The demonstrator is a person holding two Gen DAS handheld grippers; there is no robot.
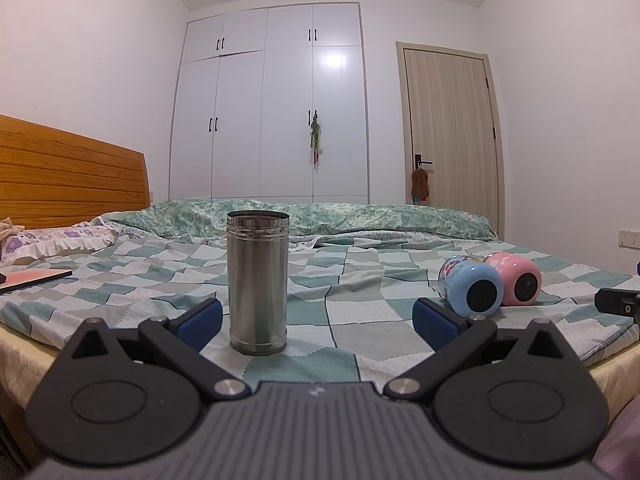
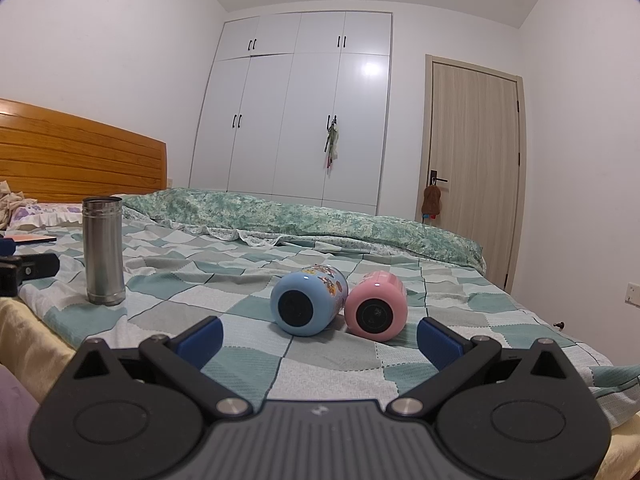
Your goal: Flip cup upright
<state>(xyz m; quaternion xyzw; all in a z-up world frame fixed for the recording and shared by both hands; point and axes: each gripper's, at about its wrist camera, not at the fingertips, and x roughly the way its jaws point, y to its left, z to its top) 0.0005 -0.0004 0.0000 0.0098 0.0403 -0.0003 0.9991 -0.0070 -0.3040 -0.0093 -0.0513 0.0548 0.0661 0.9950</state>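
A steel cup (image 1: 258,282) stands upright on the bed, mouth up, just beyond my open left gripper (image 1: 318,326); it also shows in the right wrist view (image 2: 103,250) at the left. A blue cartoon-print cup (image 2: 306,300) and a pink cup (image 2: 376,306) lie on their sides next to each other, bases toward me, just beyond my open, empty right gripper (image 2: 320,340). In the left wrist view the blue cup (image 1: 470,290) and pink cup (image 1: 516,278) lie to the right. Both grippers hover at the bed's near edge.
The bed has a checked green sheet (image 2: 248,320), a rolled green quilt (image 2: 304,216) at the back, a wooden headboard (image 1: 68,172) and a pillow (image 1: 52,240) at left. A flat orange item (image 1: 32,278) lies at left. Wardrobe and door stand behind.
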